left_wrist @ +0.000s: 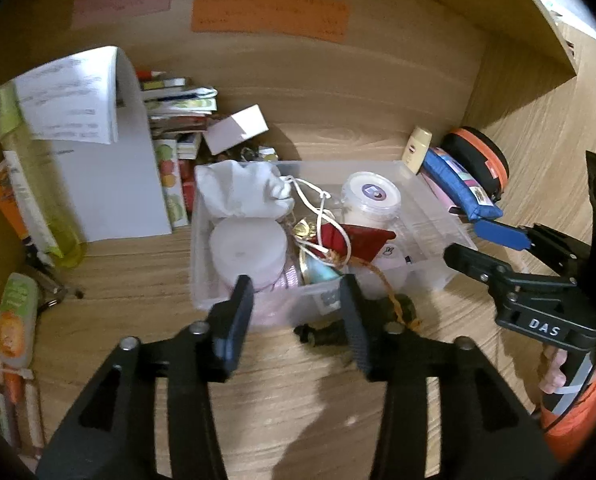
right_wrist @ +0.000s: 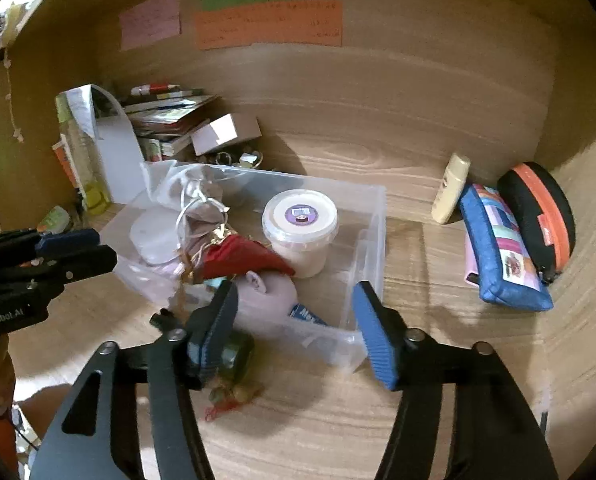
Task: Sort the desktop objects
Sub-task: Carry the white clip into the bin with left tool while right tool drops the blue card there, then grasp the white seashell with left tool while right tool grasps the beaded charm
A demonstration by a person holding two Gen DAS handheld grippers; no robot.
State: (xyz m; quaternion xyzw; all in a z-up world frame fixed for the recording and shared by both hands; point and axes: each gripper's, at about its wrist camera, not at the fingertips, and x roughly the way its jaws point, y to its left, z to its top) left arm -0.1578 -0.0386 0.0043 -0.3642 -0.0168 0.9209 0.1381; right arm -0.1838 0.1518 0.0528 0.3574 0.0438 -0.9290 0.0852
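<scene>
Sorting looks roughly half done: the clear bin (right_wrist: 372, 216) on the desk (right_wrist: 418, 420) already holds a tub (right_wrist: 300, 232), red pouch (right_wrist: 249, 258) and white bag (left_wrist: 237, 192). Pencil cases (right_wrist: 498, 240) and a dark trinket (right_wrist: 233, 360) remain outside. Left gripper (left_wrist: 298, 320) and right gripper (right_wrist: 298, 328) both released, empty.

Black left tool (left_wrist: 295, 320) with silver screws, right tool (right_wrist: 293, 320) with ribbed blue pads, orange sleeve (left_wrist: 574, 420)

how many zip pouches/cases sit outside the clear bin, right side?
2. A blue patchwork pouch lies right of the clear bin; a black-and-orange case leans behind it against the side wall. More could be hidden in the left-side clutter.
</scene>
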